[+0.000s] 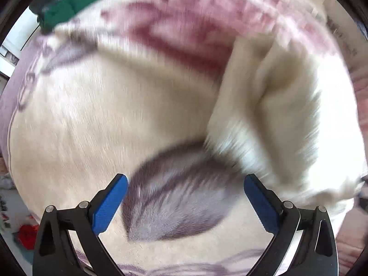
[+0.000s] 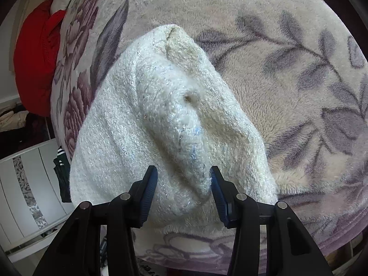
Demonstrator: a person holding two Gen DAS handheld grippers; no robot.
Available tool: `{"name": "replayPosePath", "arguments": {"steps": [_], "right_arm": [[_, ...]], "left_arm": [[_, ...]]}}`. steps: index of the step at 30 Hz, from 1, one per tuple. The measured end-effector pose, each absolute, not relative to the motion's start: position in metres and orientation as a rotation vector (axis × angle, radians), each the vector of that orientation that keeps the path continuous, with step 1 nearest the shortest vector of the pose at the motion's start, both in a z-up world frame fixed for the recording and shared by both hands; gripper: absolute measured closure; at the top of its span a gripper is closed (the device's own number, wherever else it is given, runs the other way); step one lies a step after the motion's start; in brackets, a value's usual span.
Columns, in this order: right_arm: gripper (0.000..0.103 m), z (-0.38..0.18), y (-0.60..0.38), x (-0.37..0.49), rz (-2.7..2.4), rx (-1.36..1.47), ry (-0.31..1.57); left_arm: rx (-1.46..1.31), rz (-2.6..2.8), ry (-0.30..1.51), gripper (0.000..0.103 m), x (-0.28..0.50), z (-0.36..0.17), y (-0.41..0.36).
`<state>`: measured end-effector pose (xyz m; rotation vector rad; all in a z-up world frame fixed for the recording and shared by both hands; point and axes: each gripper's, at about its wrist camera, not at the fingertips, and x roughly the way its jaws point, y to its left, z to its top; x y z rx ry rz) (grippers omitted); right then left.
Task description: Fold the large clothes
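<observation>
- Plush cream blanket [image 2: 287, 73] with grey leaves and maroon flowers, covering the bed.
- Red bundle [image 2: 34, 55] at the bed's far left edge, right wrist view.
- White panelled furniture [image 2: 20, 184] with patterned strips lower left, possibly drawers.
- Dark green fabric [image 1: 76, 2] top left in left wrist view, blurred.
- Bright, even daylight.

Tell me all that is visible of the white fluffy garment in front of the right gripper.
The white garment looks like a thick, fuzzy knit with silvery glitter threads. It is bunched into a long, creased roll that lies on the floral blanket. Its near end sits between the fingers of the right gripper, which stand apart; whether they touch it is unclear. In the blurred left view it lies ahead of the open left gripper.
</observation>
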<state>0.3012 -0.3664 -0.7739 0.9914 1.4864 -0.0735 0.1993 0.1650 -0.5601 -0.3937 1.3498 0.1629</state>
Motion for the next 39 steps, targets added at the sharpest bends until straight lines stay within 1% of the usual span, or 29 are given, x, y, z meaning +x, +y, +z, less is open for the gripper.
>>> {"name": "replayPosePath", "arguments": {"steps": [3,6,9,12,14,15,16,17,18,19,20,21,23,24,26,28,29,30,31,32,33,34,35,36,37,38,39], "right_arm": [[0.054,-0.766,-0.378,0.300,-0.083,1.035,1.429],[0.054,-0.747,-0.388,0.302,-0.101,1.032,1.299],[0.054,-0.737,-0.391,0.314,-0.088,1.025,1.223],[0.054,-0.749,-0.392,0.330,-0.083,1.028,1.239],[0.054,-0.765,-0.391,0.343,-0.057,1.043,1.288],[0.054,-0.774,-0.389,0.349,-0.038,1.043,1.326],[0.054,-0.784,-0.385,0.356,-0.024,1.028,1.381],[0.054,-0.790,-0.379,0.360,-0.005,1.022,1.411],[0.060,-0.793,-0.375,0.363,0.022,1.020,1.419],[0.071,-0.793,-0.370,0.367,0.040,1.004,1.421],[0.089,-0.789,-0.366,0.369,0.054,0.981,1.416],[0.090,-0.784,-0.363,0.371,0.064,0.975,1.397],[0.092,-0.762,-0.363,0.374,0.084,0.993,1.314],[0.092,-0.753,-0.366,0.374,0.093,1.003,1.267],[0.093,-0.744,-0.375,0.376,0.078,1.006,1.217],[0.093,-0.756,-0.378,0.376,0.040,0.977,1.264],[0.093,-0.766,-0.373,0.377,0.025,0.922,1.327],[0.092,-0.774,-0.367,0.376,0.010,0.852,1.392],[0.090,-0.780,-0.364,0.373,0.006,0.819,1.429],[0.084,-0.782,-0.365,0.371,0.014,0.839,1.436],[0.070,-0.779,-0.371,0.366,0.023,0.896,1.420],[0.062,-0.773,-0.379,0.360,0.021,0.952,1.405],[0.052,-0.767,-0.386,0.351,0.022,1.007,1.381],[0.047,-0.764,-0.393,0.340,0.021,1.064,1.354],[0.044,-0.762,-0.398,0.330,0.022,1.119,1.336],[0.040,-0.764,-0.399,0.320,0.025,1.168,1.334],[0.040,-0.769,-0.398,0.310,0.022,1.212,1.346]], "left_arm": [[-0.561,0.021,1.269,0.000,0.235,-0.528,0.182],[-0.632,-0.125,1.266,0.000,0.284,-0.527,0.162],[-0.588,-0.279,1.355,0.000,0.351,-0.556,0.126],[-0.612,-0.409,1.528,0.000,0.406,-0.609,0.098],[-0.550,-0.420,1.621,0.002,0.414,-0.626,0.081],[-0.490,-0.415,1.634,0.032,0.420,-0.629,0.073],[-0.451,-0.423,1.638,0.064,0.421,-0.627,0.068],[-0.442,-0.444,1.633,0.071,0.420,-0.622,0.066],[-0.419,-0.452,1.606,0.078,0.423,-0.612,0.064],[-0.399,-0.453,1.561,0.082,0.427,-0.600,0.063],[-0.406,-0.459,1.527,0.083,0.429,-0.590,0.065],[-0.446,-0.466,1.475,0.084,0.429,-0.574,0.072],[-0.575,-0.477,1.395,0.084,0.433,-0.561,0.091],[-0.602,-0.459,1.381,0.084,0.434,-0.563,0.098],[-0.616,-0.452,1.420,0.083,0.432,-0.589,0.106],[-0.634,-0.421,1.510,0.081,0.421,-0.623,0.108],[-0.693,-0.429,1.535,0.077,0.414,-0.634,0.112],[-0.745,-0.425,1.527,0.071,0.410,-0.635,0.118],[-0.791,-0.422,1.520,0.068,0.407,-0.630,0.124],[-0.843,-0.436,1.506,0.068,0.402,-0.622,0.132],[-0.874,-0.444,1.484,0.065,0.396,-0.612,0.140],[-0.887,-0.439,1.459,0.056,0.389,-0.602,0.147],[-0.907,-0.436,1.424,0.048,0.380,-0.591,0.156],[-0.917,-0.426,1.394,0.025,0.370,-0.583,0.162],[-0.911,-0.408,1.375,0.019,0.358,-0.575,0.167],[-0.894,-0.397,1.378,0.019,0.346,-0.571,0.167],[-0.863,-0.387,1.402,0.019,0.344,-0.573,0.160]]}}
